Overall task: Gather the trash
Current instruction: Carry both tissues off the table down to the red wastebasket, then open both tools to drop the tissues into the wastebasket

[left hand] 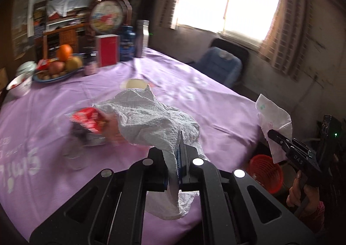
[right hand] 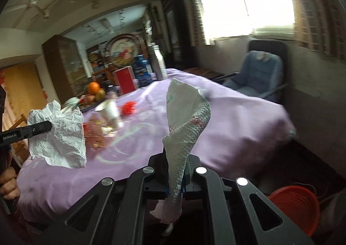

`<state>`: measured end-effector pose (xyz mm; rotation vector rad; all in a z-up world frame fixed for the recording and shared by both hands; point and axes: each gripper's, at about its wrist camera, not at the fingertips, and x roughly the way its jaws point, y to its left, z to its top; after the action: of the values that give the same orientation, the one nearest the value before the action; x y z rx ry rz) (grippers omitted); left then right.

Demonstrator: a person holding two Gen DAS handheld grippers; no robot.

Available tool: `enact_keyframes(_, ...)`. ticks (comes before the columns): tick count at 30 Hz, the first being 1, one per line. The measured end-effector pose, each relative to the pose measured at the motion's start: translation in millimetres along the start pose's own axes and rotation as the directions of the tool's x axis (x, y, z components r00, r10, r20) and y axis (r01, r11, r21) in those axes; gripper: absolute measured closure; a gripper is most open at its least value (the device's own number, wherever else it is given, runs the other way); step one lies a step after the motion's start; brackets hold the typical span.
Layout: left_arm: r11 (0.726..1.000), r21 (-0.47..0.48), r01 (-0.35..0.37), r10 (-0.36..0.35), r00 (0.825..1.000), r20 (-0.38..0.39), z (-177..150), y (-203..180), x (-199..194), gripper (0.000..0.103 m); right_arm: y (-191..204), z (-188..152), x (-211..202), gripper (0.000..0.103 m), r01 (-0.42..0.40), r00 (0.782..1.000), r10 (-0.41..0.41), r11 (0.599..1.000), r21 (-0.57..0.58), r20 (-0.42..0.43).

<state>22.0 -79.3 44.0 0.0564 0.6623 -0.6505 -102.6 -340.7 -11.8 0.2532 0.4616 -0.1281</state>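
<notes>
Holding one piece of trash in each gripper, I have both loads lifted off the purple table (left hand: 151,65). The left gripper (left hand: 180,136) has its jaws pinched tight on a crumpled white paper towel (left hand: 149,119), which billows forward at frame centre and hangs below the fingers. The right gripper (right hand: 176,158) is likewise clamped on a printed napkin (right hand: 186,115), standing up like a cone in the middle of its view. Gripping each sheet by a fold near its lower part keeps it from slipping, I judge.

The red basket (left hand: 266,173) sits on the floor just off the table's edge, lower right in both views; I take it as the bin for these.

The left view alone shows the right gripper from the side with its napkin at right edge. The right view alone shows a tipped paper cup (right hand: 110,113) and a small red scrap (right hand: 128,107) left on the cloth, probably more to collect; in the left view the towel hides most of that area.
</notes>
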Motion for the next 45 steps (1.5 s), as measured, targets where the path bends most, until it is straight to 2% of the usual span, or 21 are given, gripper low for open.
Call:
enact_keyframes(7, 0.989, 0.076, 0.125, -0.121, 0.991, -0.059, 6, -62, 41, 0.096, -73, -23, -27, 0.093, 0.147, 0.989, -0.146, 0.986, 0.08, -0.022)
enact_keyframes(13, 0.962, 0.157, 0.223, -0.205, 0.971, -0.122, 7, -125, 78, 0.096, -140, -59, -32, 0.092, 0.297, 0.953, -0.282, 0.944, 0.146, -0.115)
enact_keyframes(18, 0.928, 0.224, 0.297, -0.261, 0.949, -0.179, 3, -178, 105, 0.096, -184, -95, -12, 0.089, 0.357, 0.92, -0.308, 0.913, 0.198, -0.242)
enact_keyframes(19, 0.922, 0.237, 0.307, -0.266, 0.945, -0.189, 1, -187, 109, 0.096, -191, -103, -6, 0.084, 0.369, 0.91, -0.31, 0.908, 0.198, -0.274)
enact_keyframes(20, 0.916, 0.248, 0.315, -0.271, 0.942, -0.198, -1, -196, 113, 0.096, -199, -112, 3, 0.069, 0.388, 0.893, -0.318, 0.902, 0.189, -0.318)
enact_keyframes(21, 0.908, 0.259, 0.328, -0.278, 0.937, -0.212, -3, -206, 119, 0.096, -204, -118, 9, 0.059, 0.403, 0.879, -0.323, 0.897, 0.183, -0.351)
enact_keyframes(22, 0.903, 0.267, 0.338, -0.284, 0.933, -0.223, -4, -212, 124, 0.096, -212, -126, 13, 0.042, 0.423, 0.864, -0.33, 0.886, 0.192, -0.38)
enact_keyframes(23, 0.894, 0.276, 0.353, -0.292, 0.926, -0.239, -7, -222, 130, 0.096, -216, -129, 13, 0.038, 0.426, 0.865, -0.327, 0.879, 0.214, -0.38)
enact_keyframes(26, 0.873, 0.295, 0.387, -0.308, 0.909, -0.281, -14, -244, 145, 0.096, -230, -127, 4, 0.038, 0.4, 0.892, -0.296, 0.868, 0.294, -0.342)
enact_keyframes(30, 0.839, 0.317, 0.443, -0.328, 0.875, -0.355, -28, -275, 171, 0.096, -248, -117, -23, 0.03, 0.417, 0.905, -0.346, 0.832, 0.366, -0.246)
enact_keyframes(33, 0.811, 0.338, 0.477, -0.337, 0.854, -0.396, -39, -297, 185, 0.096, -267, -117, -45, 0.028, 0.415, 0.91, -0.368, 0.793, 0.447, -0.192)
enact_keyframes(35, 0.785, 0.355, 0.508, -0.345, 0.834, -0.43, -49, -317, 197, 0.096, -278, -117, -53, 0.028, 0.411, 0.91, -0.377, 0.771, 0.486, -0.173)
enact_keyframes(40, 0.742, 0.386, 0.548, -0.333, 0.801, -0.498, -72, -355, 226, 0.092, -289, -124, -63, 0.028, 0.417, 0.905, -0.39, 0.744, 0.521, -0.168)
enact_keyframes(41, 0.732, 0.391, 0.558, -0.327, 0.791, -0.517, -77, -362, 233, 0.09, -290, -126, -65, 0.028, 0.417, 0.905, -0.39, 0.742, 0.526, -0.167)
enact_keyframes(43, 0.726, 0.4, 0.56, -0.308, 0.784, -0.539, -86, -369, 242, 0.073, -296, -129, -68, 0.028, 0.415, 0.906, -0.39, 0.736, 0.535, -0.167)
enact_keyframes(44, 0.73, 0.407, 0.549, -0.291, 0.789, -0.541, -90, -373, 247, 0.052, -298, -130, -69, 0.028, 0.413, 0.907, -0.387, 0.734, 0.54, -0.166)
enact_keyframes(45, 0.737, 0.415, 0.534, -0.275, 0.797, -0.538, -94, -373, 250, 0.036, -299, -131, -70, 0.028, 0.409, 0.908, -0.384, 0.732, 0.544, -0.166)
